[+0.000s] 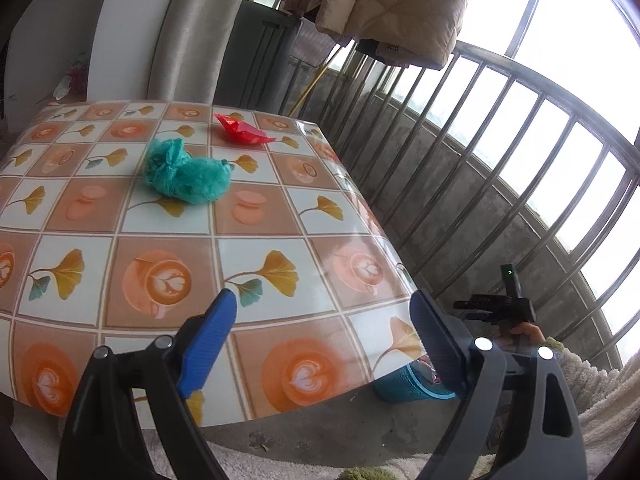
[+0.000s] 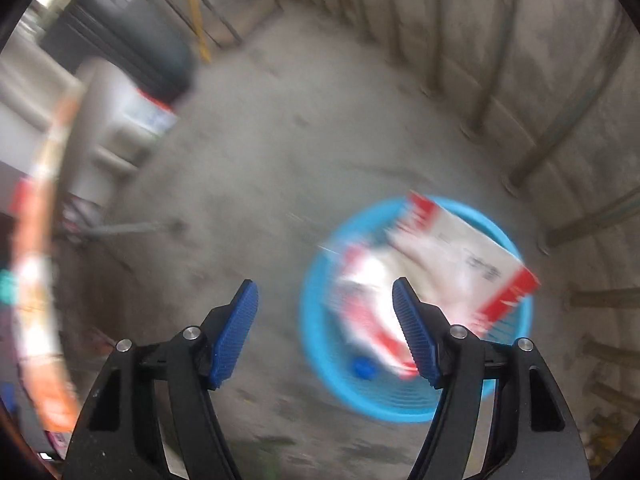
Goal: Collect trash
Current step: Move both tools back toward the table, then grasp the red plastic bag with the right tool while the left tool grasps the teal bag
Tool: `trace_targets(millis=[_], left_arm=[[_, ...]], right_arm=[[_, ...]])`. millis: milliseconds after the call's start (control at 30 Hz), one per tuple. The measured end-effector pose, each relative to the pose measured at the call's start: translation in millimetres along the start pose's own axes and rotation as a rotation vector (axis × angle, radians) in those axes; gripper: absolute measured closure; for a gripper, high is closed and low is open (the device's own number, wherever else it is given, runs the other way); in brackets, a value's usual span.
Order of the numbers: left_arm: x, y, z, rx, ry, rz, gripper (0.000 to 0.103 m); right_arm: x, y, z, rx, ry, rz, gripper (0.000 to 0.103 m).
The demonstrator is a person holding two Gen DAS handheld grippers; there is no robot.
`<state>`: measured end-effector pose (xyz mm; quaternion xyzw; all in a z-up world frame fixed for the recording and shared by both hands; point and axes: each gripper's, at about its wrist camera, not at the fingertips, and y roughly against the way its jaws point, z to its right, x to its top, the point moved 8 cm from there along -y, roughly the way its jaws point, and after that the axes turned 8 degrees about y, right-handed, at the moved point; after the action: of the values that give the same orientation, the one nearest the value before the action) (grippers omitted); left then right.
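Note:
A crumpled teal plastic bag [image 1: 186,174] and a red wrapper [image 1: 242,130] lie on the patterned tablecloth [image 1: 168,256]. My left gripper [image 1: 324,320] hovers open over the table's near edge, well short of both, with nothing between its blue pads. In the blurred right wrist view, my right gripper [image 2: 325,308] stands open high above a blue basket [image 2: 320,360] on the concrete floor. The basket holds white-and-red packaging [image 2: 460,264] and a blue cap [image 2: 363,368]. Nothing is between the right pads. The basket's rim [image 1: 404,390] also peeks from under the table corner.
A metal railing [image 1: 500,168] runs along the right side of the balcony. A beige quilted jacket [image 1: 384,4] hangs above it. A hand with the other gripper's handle [image 1: 516,320] shows right of the table. The table's edge [image 2: 36,260] lies at the left of the right wrist view.

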<state>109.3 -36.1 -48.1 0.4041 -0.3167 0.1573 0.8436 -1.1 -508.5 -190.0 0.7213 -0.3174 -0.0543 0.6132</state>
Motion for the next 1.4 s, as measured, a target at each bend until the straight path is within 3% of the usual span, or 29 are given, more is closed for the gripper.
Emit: trace_targets(millis=[167,300,467,600,767,867,933,1067,1133,1400], left_arm=[[31,14,-30,0.048,0.028,0.091,0.017],[53,18,-58,0.094,0.087,0.139,0.017],[71,6,-91,0.145,0.187,0.154,0.017],[89,-9,-107,0.188,0.196,0.162,0.017],[115,-35,-127,0.222,0.209,0.163,0.026],[126,-50,-140,0.223,0.25,0.16,0.027],[130,-63,-145,0.237,0.248,0.133,0.027],[133,-85,-154,0.26,0.231,0.087,0.027],[133,-92,-155,0.266,0.223,0.077,0.028],[131,-103,-160,0.292,0.224,0.06,0.046]], right_arm=[[51,52,-128,0.192,0.137,0.137,0.031],[75,63,-238,0.33,0.305,0.176,0.025],[79,39,-357,0.471,0.432,0.102,0.024],[86,5,-411,0.575,0.322,-0.008,0.024],[113,-28,-435,0.597,0.135,-0.069,0.025],[127,-48,-439,0.579,0.048,-0.105,0.031],[133,-57,-442,0.577,0.025,-0.105,0.039],[145,-61,-451,0.548,0.025,-0.063,0.043],[148,-64,-454,0.535,0.025,-0.049,0.051],[148,-74,-465,0.466,0.118,-0.011,0.087]])
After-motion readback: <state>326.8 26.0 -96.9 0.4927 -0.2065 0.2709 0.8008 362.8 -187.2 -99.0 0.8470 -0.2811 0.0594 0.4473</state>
